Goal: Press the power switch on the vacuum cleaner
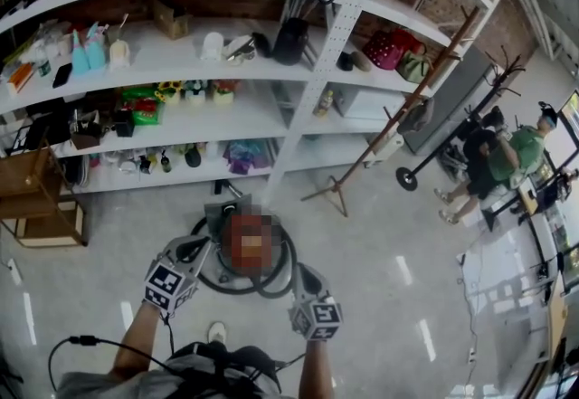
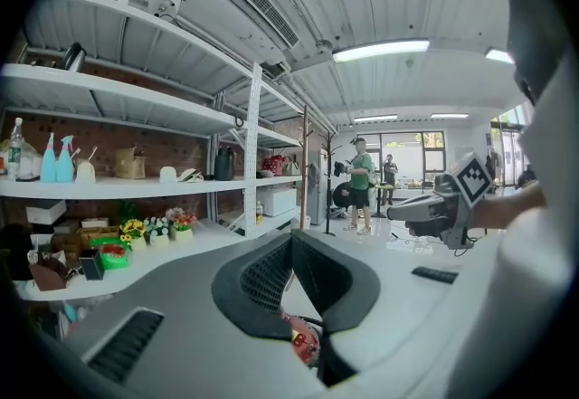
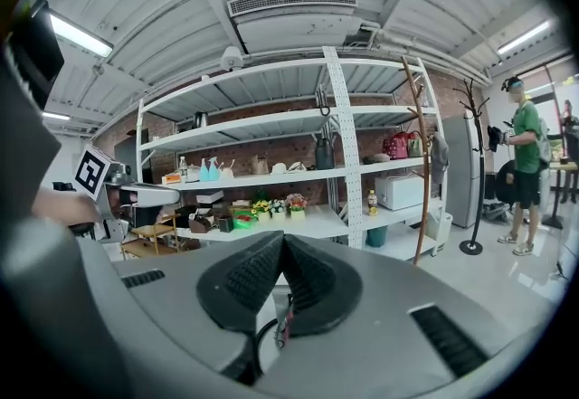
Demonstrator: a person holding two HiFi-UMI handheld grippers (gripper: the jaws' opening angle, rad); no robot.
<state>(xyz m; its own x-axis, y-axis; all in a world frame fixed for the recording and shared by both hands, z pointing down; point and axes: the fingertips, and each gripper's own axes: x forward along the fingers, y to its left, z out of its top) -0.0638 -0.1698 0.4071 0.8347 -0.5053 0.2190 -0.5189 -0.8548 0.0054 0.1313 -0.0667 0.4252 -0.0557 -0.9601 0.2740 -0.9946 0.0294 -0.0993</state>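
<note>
The vacuum cleaner (image 1: 217, 212) stands on the floor in front of the shelves, its dark hose (image 1: 206, 280) looped around it; a mosaic patch covers its middle. My left gripper (image 1: 201, 246) hangs over its left side and my right gripper (image 1: 302, 278) over its right front. Both are shut, pads meeting with nothing held. In the left gripper view the left gripper (image 2: 291, 239) points across the room, and a red part of the vacuum cleaner (image 2: 304, 341) shows below the pads. The right gripper (image 3: 282, 240) points at the shelves. No switch can be made out.
White shelving (image 1: 226, 121) full of small goods runs along the back. A wooden coat stand (image 1: 339, 194) leans to the right of it, and a wooden crate (image 1: 45, 207) sits at the left. Two people (image 1: 507, 162) are at the far right beside a desk.
</note>
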